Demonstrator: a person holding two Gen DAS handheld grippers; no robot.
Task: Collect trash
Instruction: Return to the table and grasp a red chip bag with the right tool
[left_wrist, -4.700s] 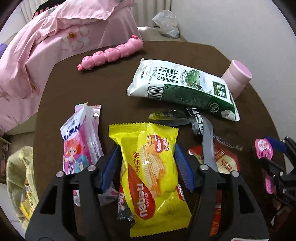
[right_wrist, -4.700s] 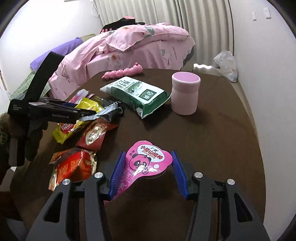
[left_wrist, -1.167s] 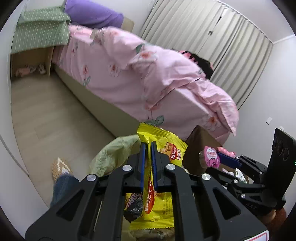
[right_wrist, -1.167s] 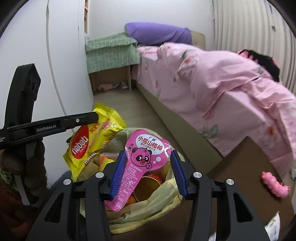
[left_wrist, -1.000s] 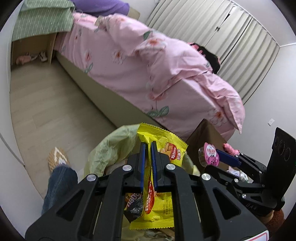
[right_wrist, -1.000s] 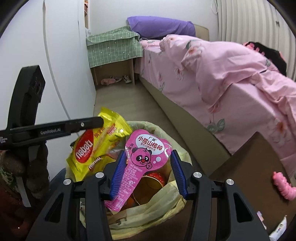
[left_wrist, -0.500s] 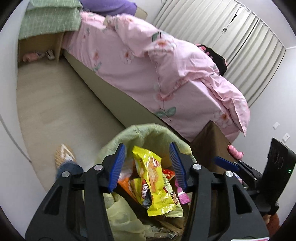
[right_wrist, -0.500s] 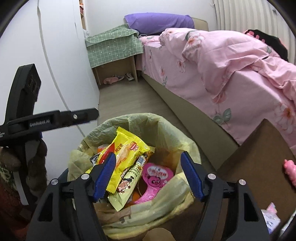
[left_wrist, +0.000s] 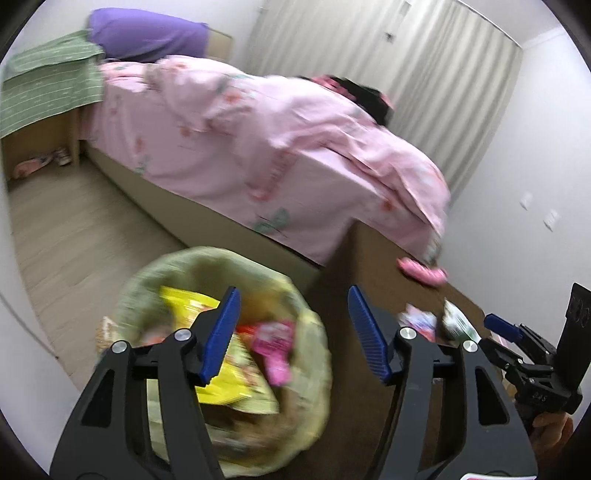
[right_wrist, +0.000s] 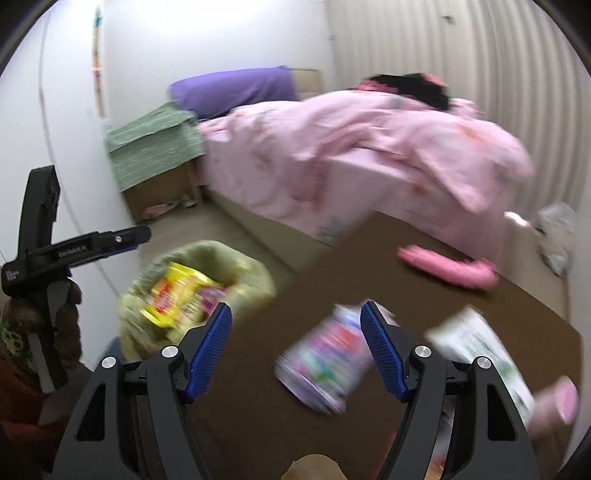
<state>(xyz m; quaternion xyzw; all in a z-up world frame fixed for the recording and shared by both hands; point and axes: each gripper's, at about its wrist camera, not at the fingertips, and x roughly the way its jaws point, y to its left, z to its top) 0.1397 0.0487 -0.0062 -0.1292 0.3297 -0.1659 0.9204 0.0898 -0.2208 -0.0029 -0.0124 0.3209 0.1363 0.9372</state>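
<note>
Both grippers are held open and empty: left gripper (left_wrist: 293, 334) jaws just widened above the trash bag (left_wrist: 310, 398); right gripper (right_wrist: 295, 349) over the desk (right_wrist: 369, 266).

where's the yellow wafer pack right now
In the trash bag on the floor beside the table, lying next to the pink wrapper: yellow wafer pack.

Both my views are motion-blurred. Can't read the packets on the table (right_wrist: 332, 280). Bin bag (left_wrist: 147, 280) partly behind my gripper frame.
</note>
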